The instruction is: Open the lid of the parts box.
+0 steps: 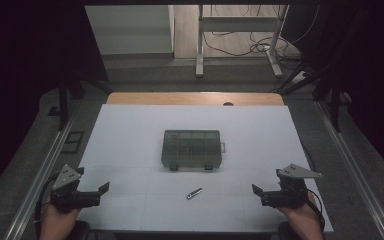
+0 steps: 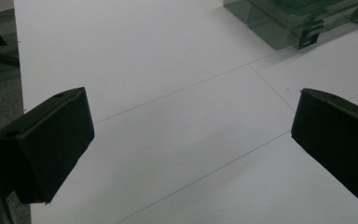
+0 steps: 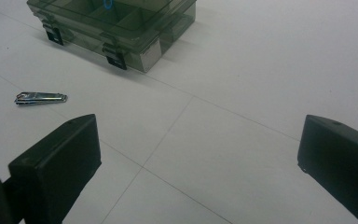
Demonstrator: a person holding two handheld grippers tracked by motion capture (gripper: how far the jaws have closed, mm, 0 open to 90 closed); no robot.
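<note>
A smoky transparent compartment box (image 1: 191, 149) with its lid closed and two dark latches on its near side sits in the middle of the white table (image 1: 130, 130). A small metal nail clipper (image 1: 194, 193) lies in front of it, nearer me. My left gripper (image 1: 97, 192) rests at the table's near left corner, open and empty. My right gripper (image 1: 260, 192) rests at the near right, also open and empty. The right gripper view has the box (image 3: 116, 28) at upper left and the clipper (image 3: 40, 98) at left. The left gripper view catches the box's corner (image 2: 298, 21) at upper right.
A wooden strip (image 1: 195, 98) edges the table's far side. Metal rails (image 1: 45, 165) run along both sides. Beyond stand a white desk frame (image 1: 240, 40) and cables on the floor. Broad bare table surface lies between both grippers and the box.
</note>
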